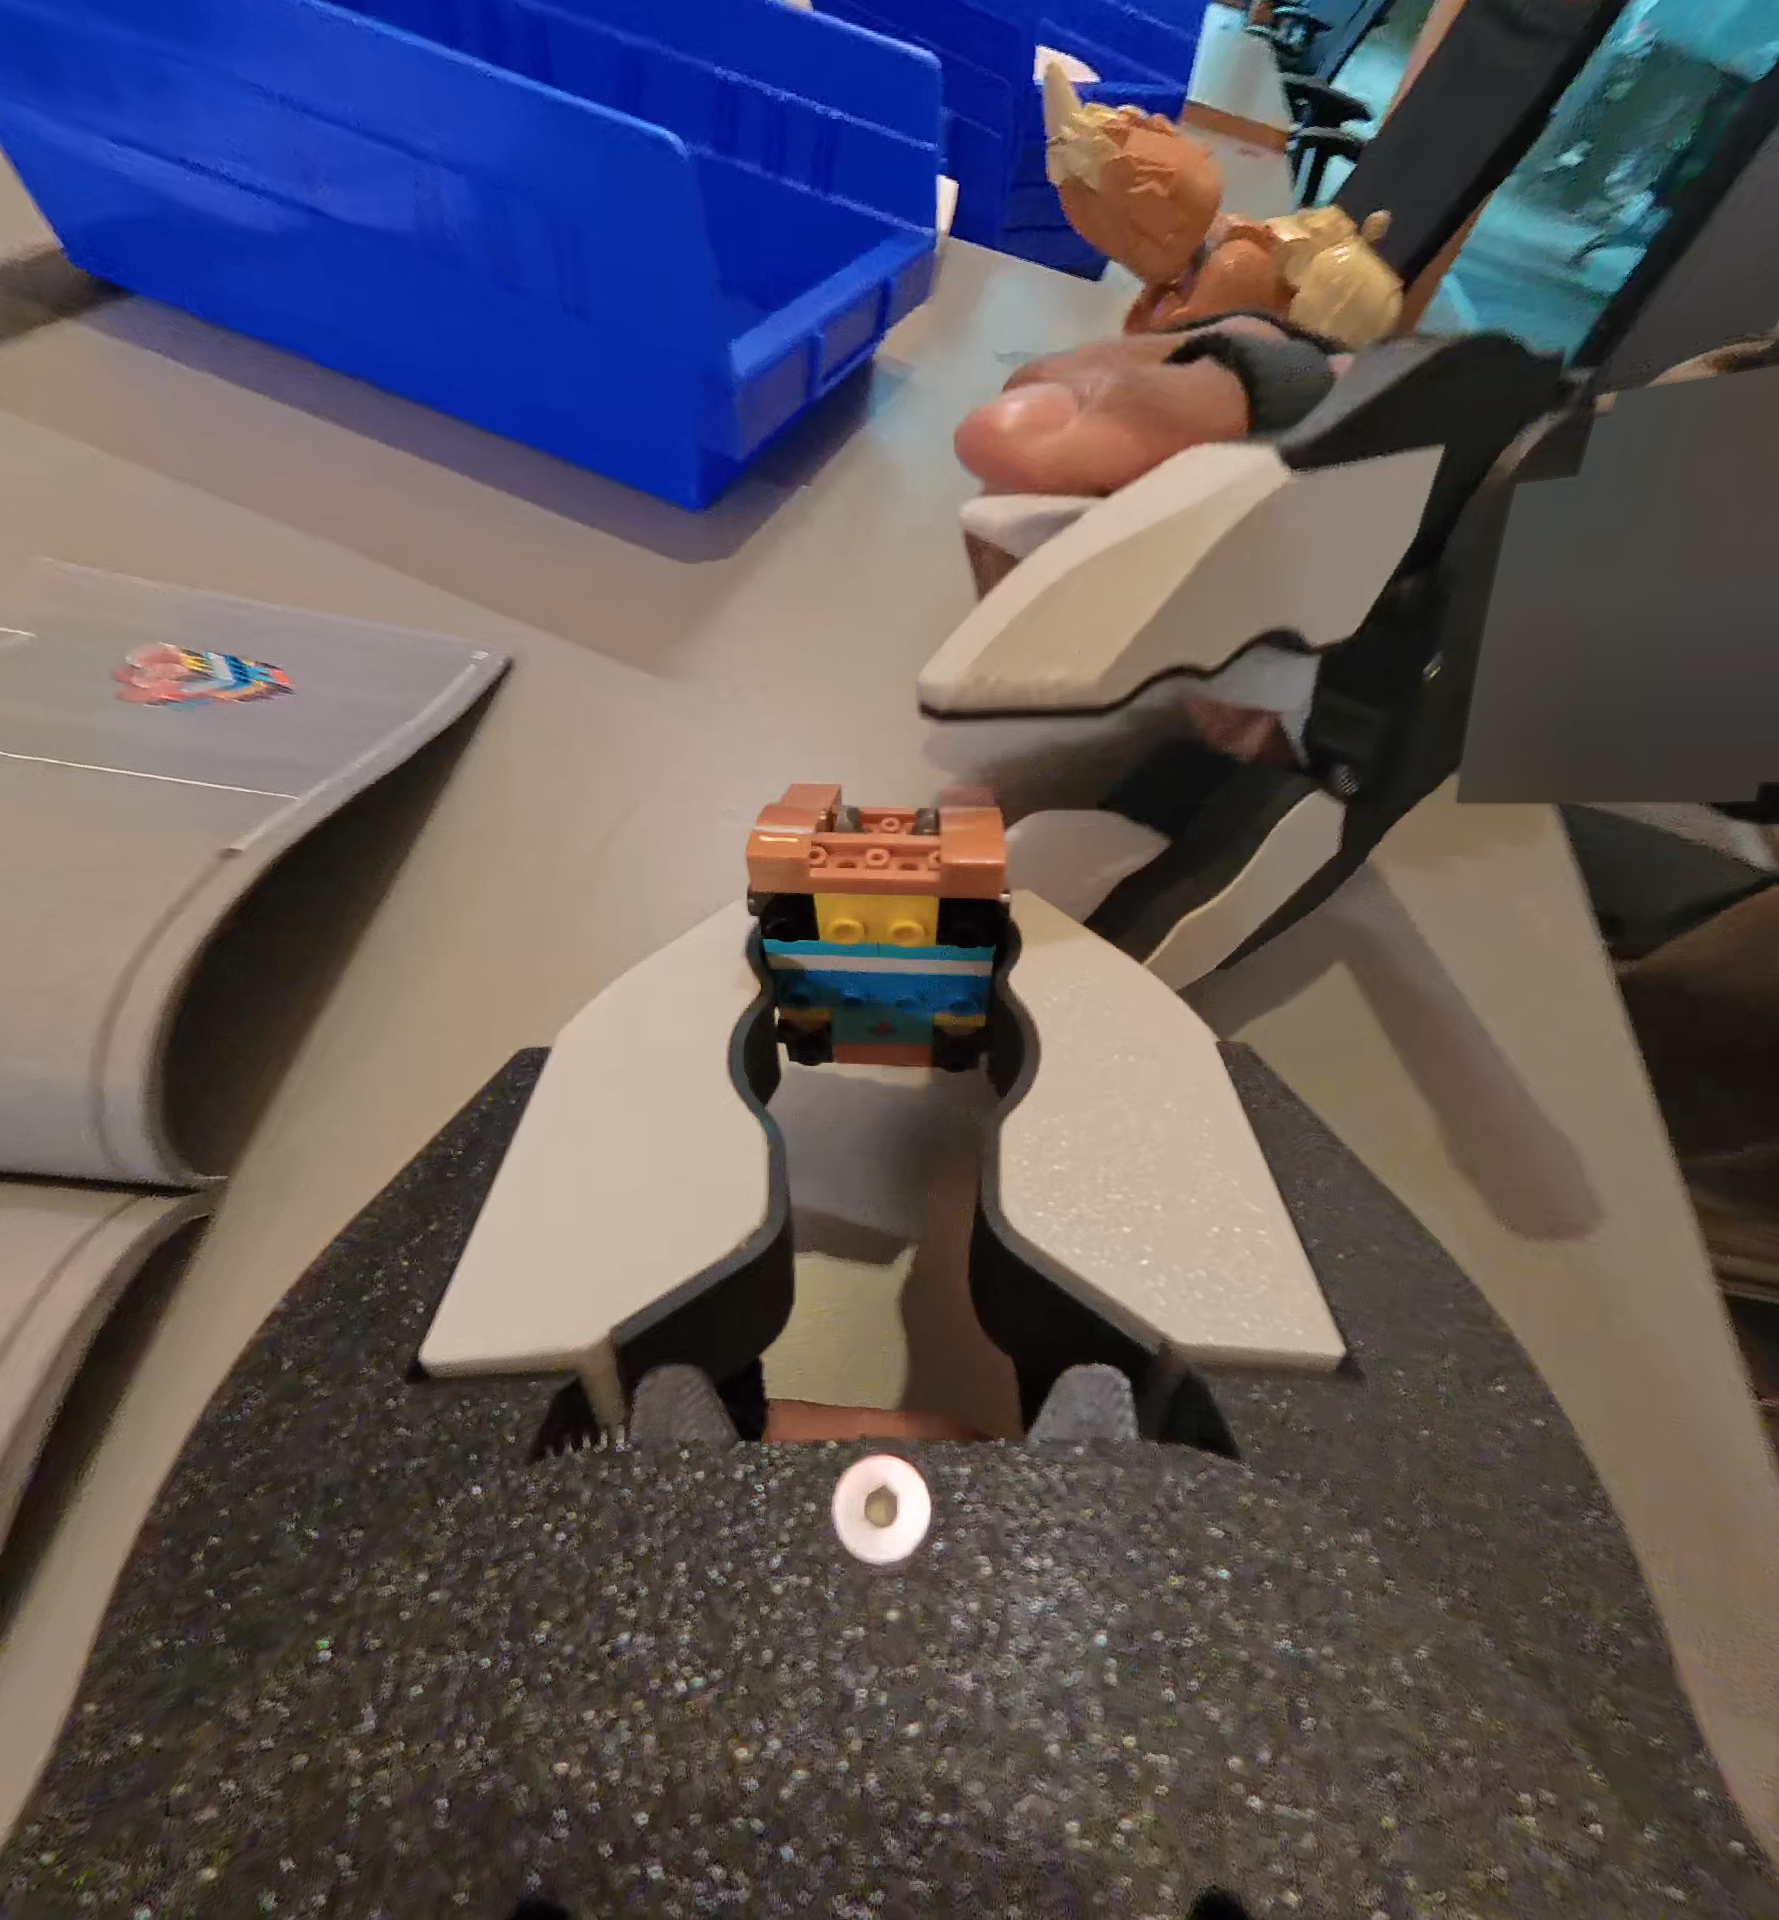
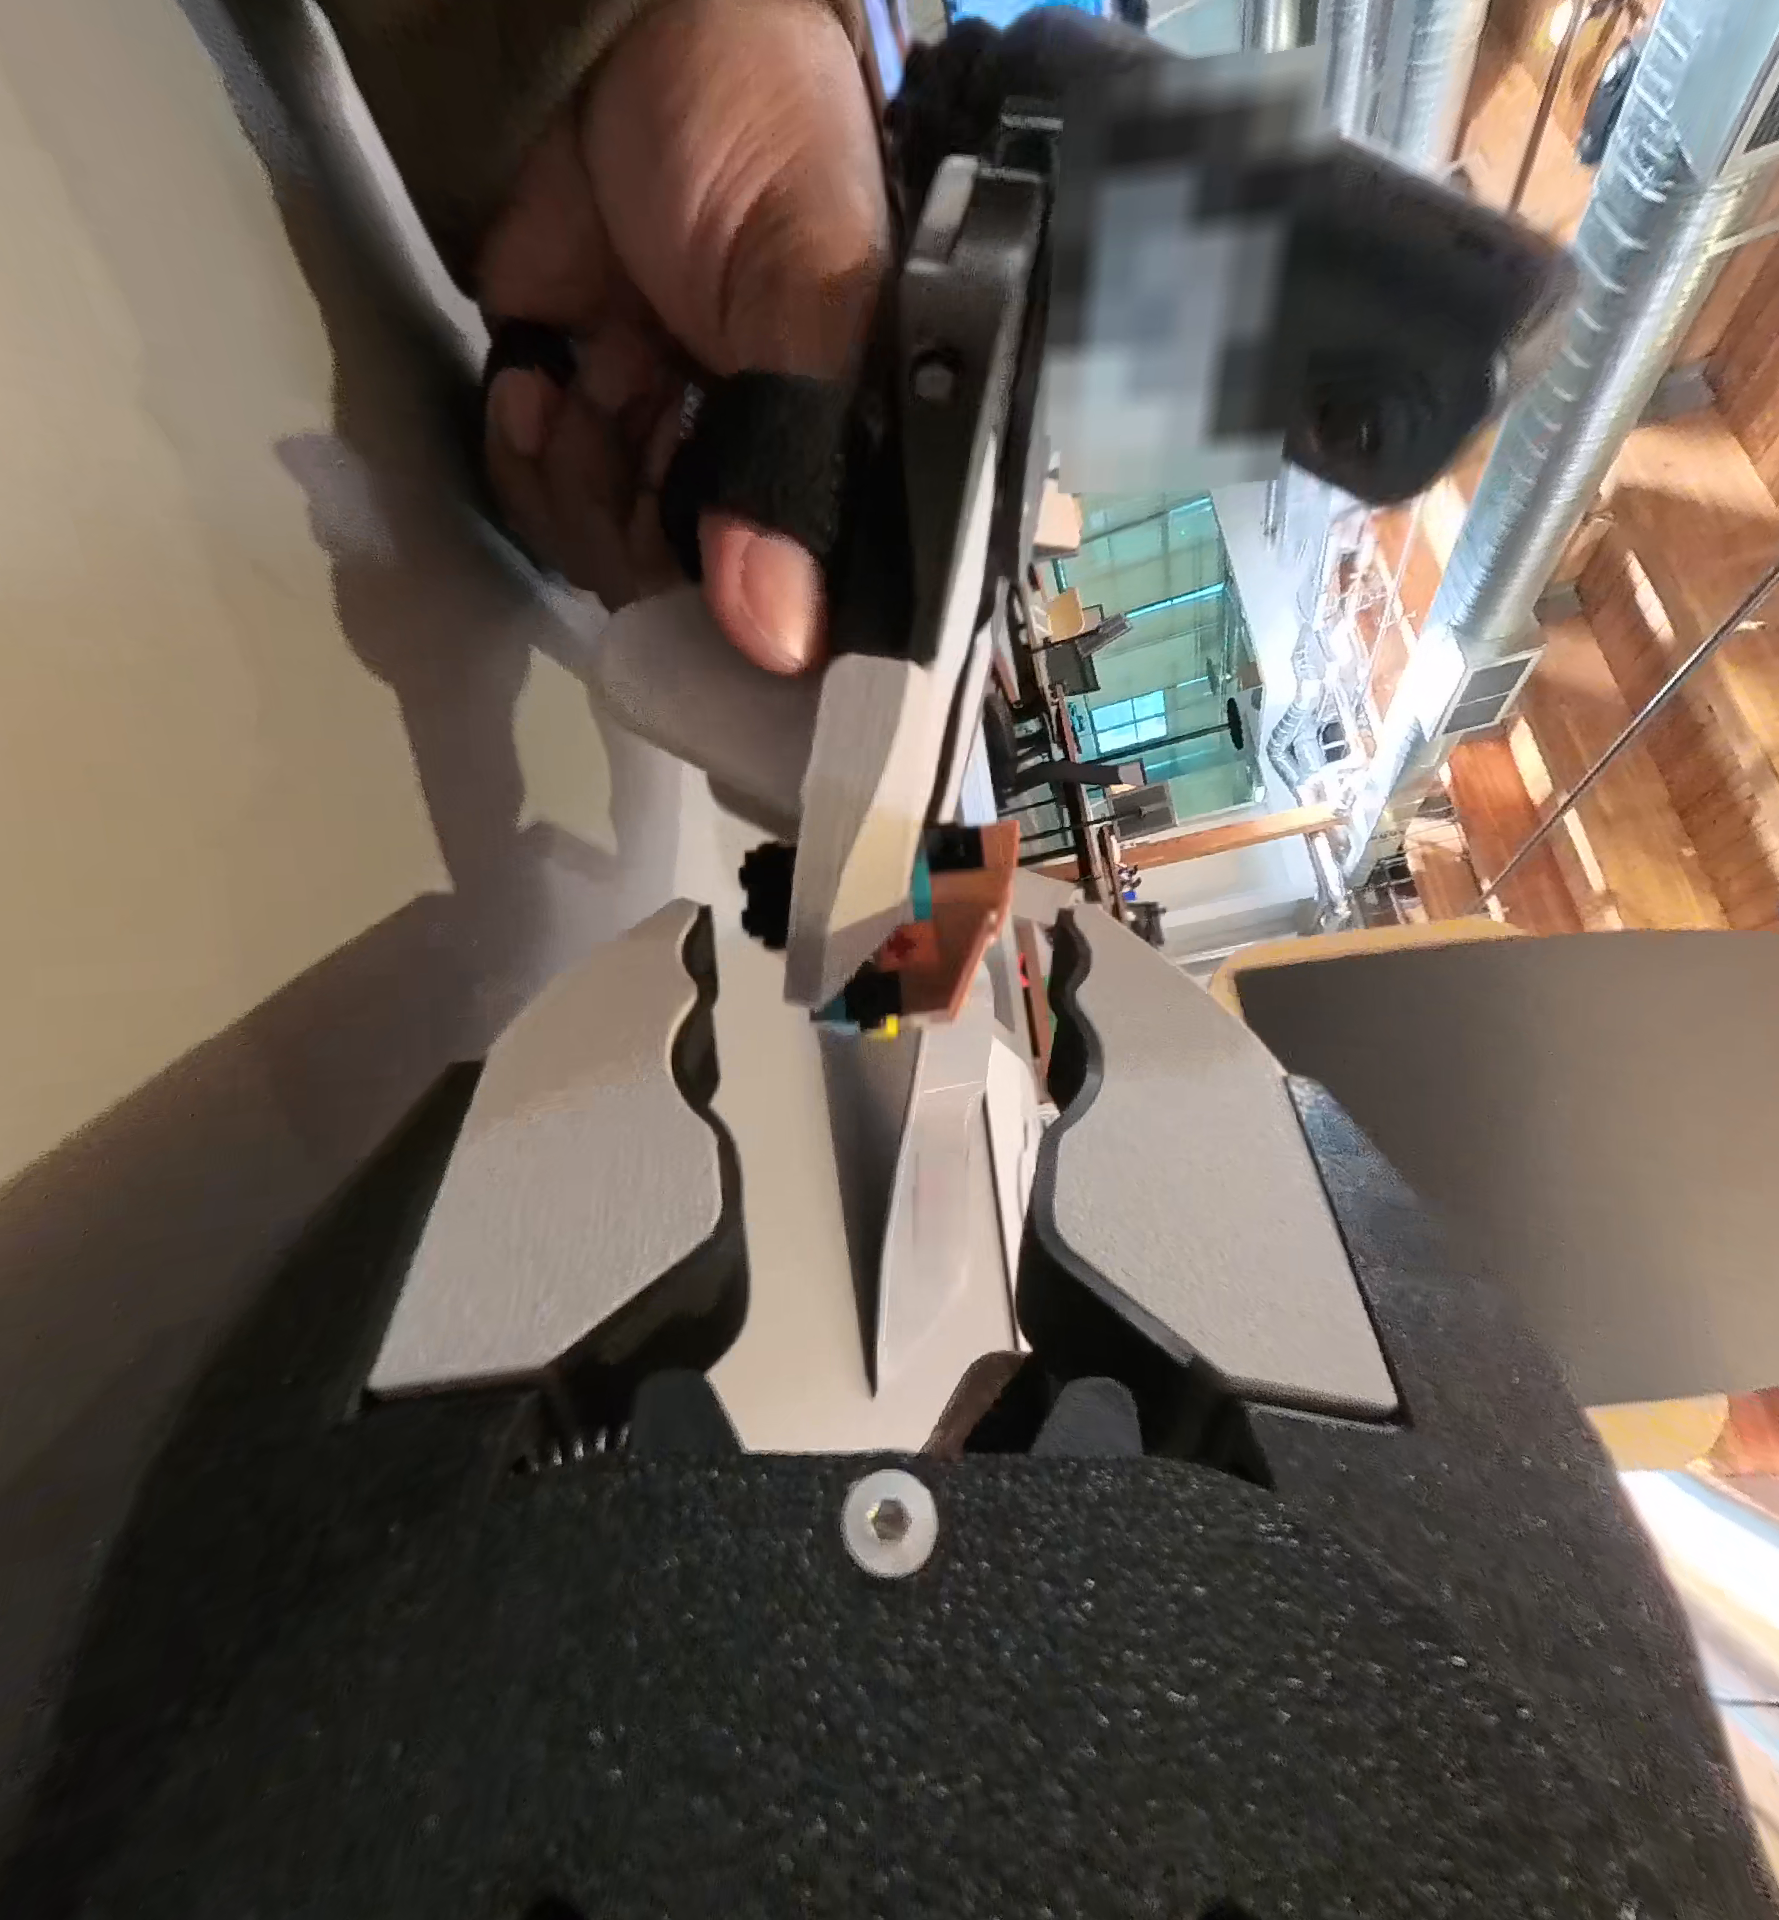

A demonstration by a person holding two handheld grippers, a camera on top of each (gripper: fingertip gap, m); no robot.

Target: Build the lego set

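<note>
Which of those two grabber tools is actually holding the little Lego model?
The left gripper: its two grey fingers are closed on the sides of the Lego model. The right gripper is open, holding nothing.

Left gripper [image 1: 880, 997]: grey wavy-edged fingers [image 1: 646, 1143], speckled black body, white screw [image 1: 882, 1509] at 6 o'clock. Right gripper [image 2: 880, 935]: same build. Hand [image 2: 677, 312]: black finger strap.

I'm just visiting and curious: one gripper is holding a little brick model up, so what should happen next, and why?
Probably the right gripper should fetch the next piece. The left gripper is shut on the small lego model, held above the table, while the right one is open and holds nothing. The open instruction booklet lies beside them.
</note>
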